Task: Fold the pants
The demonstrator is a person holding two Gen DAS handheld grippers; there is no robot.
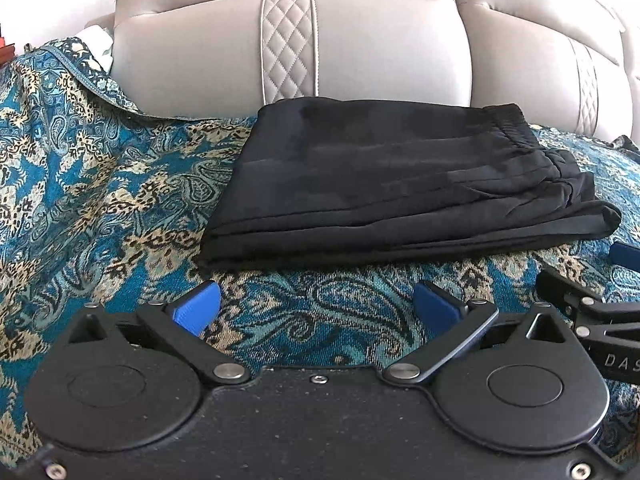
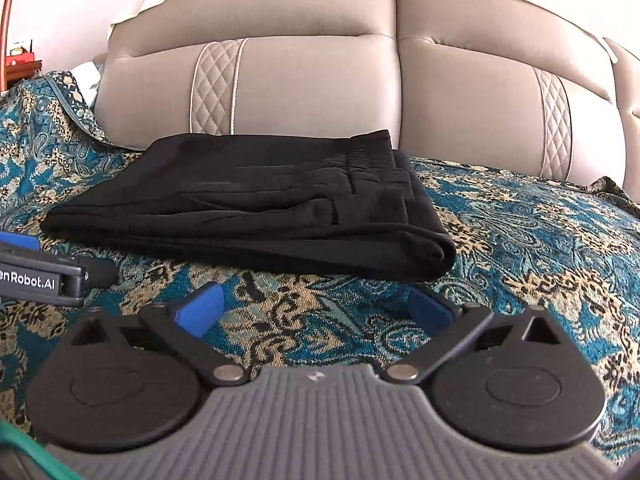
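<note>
Setting: bed, spread with a teal-and-gold paisley bedspread [image 1: 100,184]; beige padded headboard [image 1: 360,48] with quilted diamond strips rising behind it.

Item 1: black pants [image 1: 400,184], also seen from the right wrist [image 2: 256,208]. Folded into a compact, layered rectangle, lying flat on the bedspread, touching neither gripper. Elastic waistband gathered at the right end; stacked fold edges run along the near side. Long axis runs left to right, across the line of both my grippers. Condition, by my judgement: folding looks complete or very nearly so; layers sit square, with a slight bulge at the near right corner.

Item 2: my left gripper [image 1: 316,308]. Jaws spread wide, blue pads apart, nothing between them but bedspread. It sits just short of the pants' near edge, roughly facing the left half of the bundle.

Item 3: my right gripper [image 2: 316,312]. Likewise spread wide and empty, facing the bundle's right half.

Relation of note: the pants lie straight ahead of both grippers and slightly beyond them, near edge broadside to me. My two grippers sit side by side; each shows at the edge of the other's view. Neither is clearly nearer. Any further tidying would, I judge, begin at that near right corner, which falls to my right gripper.
</note>
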